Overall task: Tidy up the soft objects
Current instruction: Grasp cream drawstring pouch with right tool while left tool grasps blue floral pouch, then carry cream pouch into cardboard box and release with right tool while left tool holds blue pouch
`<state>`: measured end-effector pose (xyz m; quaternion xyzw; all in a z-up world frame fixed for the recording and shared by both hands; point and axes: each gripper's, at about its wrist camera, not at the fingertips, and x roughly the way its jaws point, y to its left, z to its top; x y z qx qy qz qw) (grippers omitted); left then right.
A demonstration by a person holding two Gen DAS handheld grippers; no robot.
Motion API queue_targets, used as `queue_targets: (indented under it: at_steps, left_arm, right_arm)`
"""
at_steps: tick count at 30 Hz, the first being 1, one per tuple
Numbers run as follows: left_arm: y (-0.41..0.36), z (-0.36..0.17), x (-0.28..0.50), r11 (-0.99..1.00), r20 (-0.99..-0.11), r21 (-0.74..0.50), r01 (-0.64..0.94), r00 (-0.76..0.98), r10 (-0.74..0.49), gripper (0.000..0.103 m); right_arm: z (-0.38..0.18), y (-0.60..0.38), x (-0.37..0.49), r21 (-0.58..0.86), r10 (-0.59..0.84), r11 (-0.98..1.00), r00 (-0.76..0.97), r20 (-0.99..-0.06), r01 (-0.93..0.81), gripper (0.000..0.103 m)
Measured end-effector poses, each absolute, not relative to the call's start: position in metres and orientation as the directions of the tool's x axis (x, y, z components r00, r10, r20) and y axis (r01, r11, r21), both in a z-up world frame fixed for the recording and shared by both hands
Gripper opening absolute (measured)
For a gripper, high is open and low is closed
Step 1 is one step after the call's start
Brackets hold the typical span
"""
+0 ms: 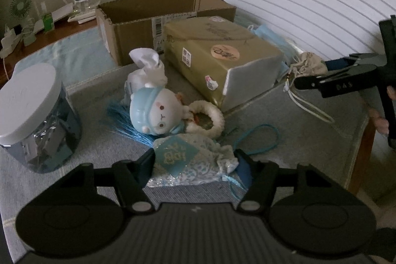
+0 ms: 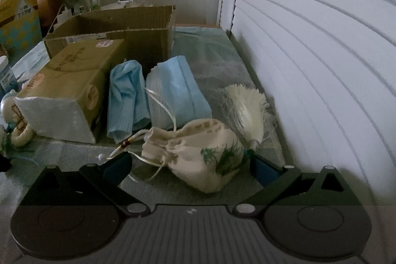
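In the left wrist view my left gripper [image 1: 195, 160] is open with its jaws on either side of a light blue patterned pouch [image 1: 190, 162] lying on the grey mat. Behind it lies a blue-and-white plush doll [image 1: 156, 113] with a white fluffy ring [image 1: 205, 120]. In the right wrist view my right gripper [image 2: 190, 165] is open around a cream drawstring pouch [image 2: 198, 157] with green print and a cream tassel [image 2: 250, 108]. That pouch [image 1: 309, 63] and the right gripper [image 1: 309, 77] also show at the right of the left wrist view.
An open cardboard box [image 1: 158, 21] stands at the back, a gold tissue pack [image 1: 217, 53] in front of it. Blue face masks [image 2: 175, 93] and a blue cloth [image 2: 126, 95] lie beside the pack. A lidded clear jar [image 1: 37, 115] stands left. White shutters [image 2: 321, 66] close the right side.
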<state>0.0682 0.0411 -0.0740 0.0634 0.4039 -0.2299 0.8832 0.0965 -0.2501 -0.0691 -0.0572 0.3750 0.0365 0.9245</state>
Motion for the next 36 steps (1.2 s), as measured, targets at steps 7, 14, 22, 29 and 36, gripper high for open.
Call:
queue_targets:
  at_steps: [7, 14, 22, 29, 36]
  left_arm:
    - [0.040, -0.074, 0.069, 0.888, -0.743, -0.087, 0.451, 0.564, -0.360, 0.066]
    - [0.041, -0.070, 0.068, 0.886, -0.755, -0.096, 0.454, 0.547, -0.362, 0.047]
    - [0.040, -0.056, 0.056, 0.880, -0.748, -0.065, 0.470, 0.561, -0.355, 0.041]
    - [0.042, -0.042, 0.044, 0.877, -0.731, -0.052, 0.477, 0.580, -0.359, 0.041]
    - [0.045, -0.032, 0.034, 0.876, -0.706, -0.055, 0.479, 0.602, -0.373, 0.041]
  right_arm:
    - [-0.068, -0.251, 0.106, -0.054, 0.027, 0.994, 0.706, -0.708, -0.093, 0.091]
    - [-0.058, -0.248, 0.096, -0.067, 0.023, 0.993, 0.714, -0.700, -0.098, 0.085]
    - [-0.037, -0.249, 0.079, -0.083, 0.028, 0.990, 0.732, -0.681, -0.115, 0.080]
    - [-0.012, -0.246, 0.065, -0.100, 0.041, 0.985, 0.759, -0.650, -0.138, 0.080]
    - [0.020, -0.237, 0.056, -0.131, 0.045, 0.979, 0.791, -0.610, -0.157, 0.080]
